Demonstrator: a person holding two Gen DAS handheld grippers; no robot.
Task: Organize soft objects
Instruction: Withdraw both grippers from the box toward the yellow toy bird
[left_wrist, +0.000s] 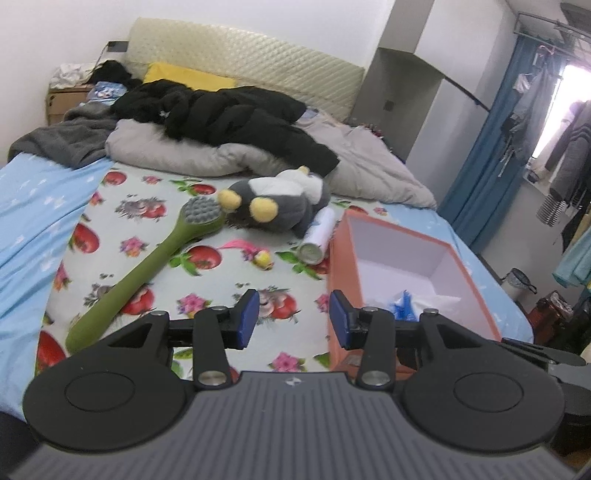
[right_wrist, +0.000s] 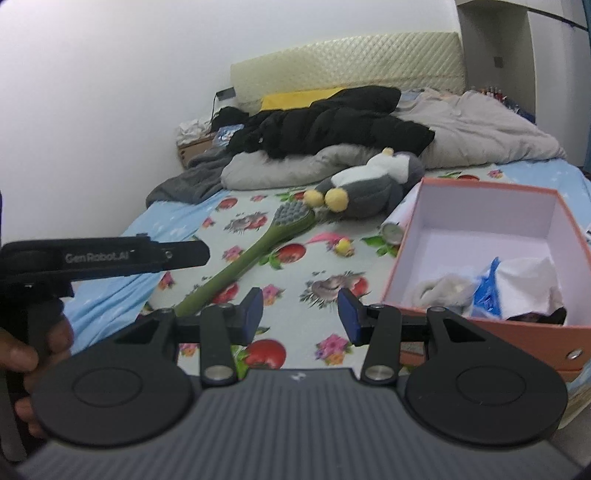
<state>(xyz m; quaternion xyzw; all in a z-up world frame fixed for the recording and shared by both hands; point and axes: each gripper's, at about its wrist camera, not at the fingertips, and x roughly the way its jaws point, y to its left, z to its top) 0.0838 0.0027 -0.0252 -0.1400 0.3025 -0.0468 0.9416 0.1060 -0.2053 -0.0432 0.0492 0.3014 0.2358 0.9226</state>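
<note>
A grey and white plush penguin (left_wrist: 280, 201) (right_wrist: 373, 184) with yellow feet lies on the flowered bedsheet. A small yellow toy with pink hair (left_wrist: 263, 257) (right_wrist: 343, 245) lies nearer, mid-bed. The orange box (left_wrist: 338, 258) (right_wrist: 480, 328) stands open on the right; a grey soft item (right_wrist: 441, 290), blue plastic (right_wrist: 487, 291) and white tissue (right_wrist: 528, 284) lie in it. My left gripper (left_wrist: 293, 319) is open above the sheet beside the box's left wall, nothing between its blue pads. My right gripper (right_wrist: 301, 314) is open too, empty, left of the box.
A green long-handled brush (left_wrist: 147, 273) (right_wrist: 251, 258) lies diagonally on the sheet. A white roll (left_wrist: 319, 236) (right_wrist: 397, 225) rests against the box. Black jacket (left_wrist: 229, 114), grey pillow and blanket are heaped near the headboard. A hand (right_wrist: 33, 354) holds the left gripper's handle at the left edge.
</note>
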